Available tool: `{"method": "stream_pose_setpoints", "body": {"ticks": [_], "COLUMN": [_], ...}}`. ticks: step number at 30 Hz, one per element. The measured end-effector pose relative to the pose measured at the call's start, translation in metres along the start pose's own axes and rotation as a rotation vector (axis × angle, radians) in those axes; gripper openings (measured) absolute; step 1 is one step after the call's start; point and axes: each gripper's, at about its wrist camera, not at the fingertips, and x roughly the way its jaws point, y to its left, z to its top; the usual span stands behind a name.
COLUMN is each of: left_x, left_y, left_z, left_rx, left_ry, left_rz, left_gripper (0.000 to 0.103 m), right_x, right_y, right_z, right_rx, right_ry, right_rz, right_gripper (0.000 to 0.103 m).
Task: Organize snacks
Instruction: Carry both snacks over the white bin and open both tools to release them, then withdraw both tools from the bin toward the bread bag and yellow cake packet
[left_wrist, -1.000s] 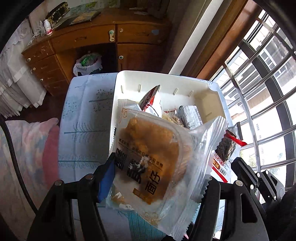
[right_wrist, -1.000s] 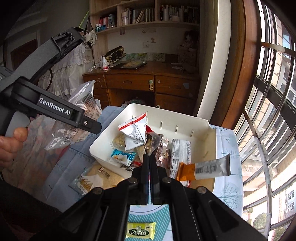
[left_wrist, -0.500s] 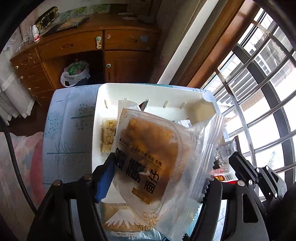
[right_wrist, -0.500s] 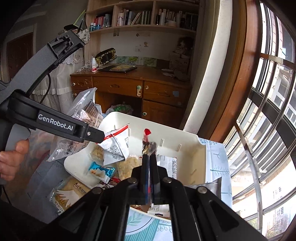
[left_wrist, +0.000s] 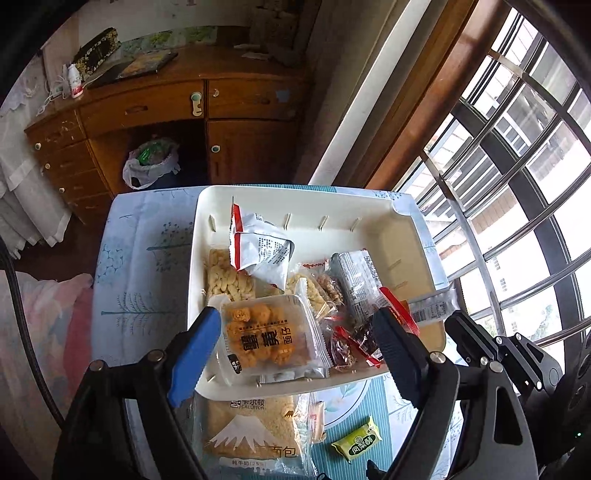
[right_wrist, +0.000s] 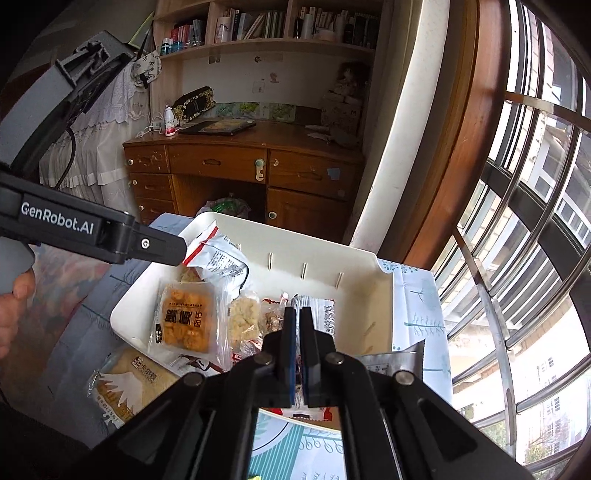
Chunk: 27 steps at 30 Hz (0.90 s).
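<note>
A white bin on the table holds several snack packets. A clear packet of orange fried snacks lies in the bin's near left corner. My left gripper is open above it, its jaws wide apart and empty. My right gripper is shut with nothing visible between its jaws, above the bin's near edge. A bread packet and a small green packet lie on the table in front of the bin.
The table has a light blue cloth. A wooden desk stands beyond it with a bagged waste bin under it. A barred window runs along the right. A bookshelf is above the desk.
My left gripper has opened and let go of the fried snack packet, which now lies in the bin. My right gripper no longer holds the red-tipped wrapper it held half a second ago.
</note>
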Motion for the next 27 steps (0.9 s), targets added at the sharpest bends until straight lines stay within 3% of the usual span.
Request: {"method": "stream_pose_setpoints", "body": {"ticks": [3,15,27], "left_x": [-0.013,-0.056,-0.071], "left_y": [0.001,0.001,-0.006], "left_z": [-0.005,-0.044,-0.081], "left_rx": [-0.01,-0.087,-0.201], "left_ry": [-0.016,-0.016,0.012], "left_rz": [0.022,0.116,0.143], "left_gripper": [0.083,0.083,0.083], "right_x": [-0.008,-0.044,-0.071], "right_y": [0.0,-0.005,-0.021], "right_z": [-0.002,-0.013,-0.036], "right_rx": [-0.001,0.007,0.03], "right_ry": [-0.008,-0.007,0.032], "right_rz": [0.009,0.047,0.12], "right_gripper": [0.002,0.028,0.039]}}
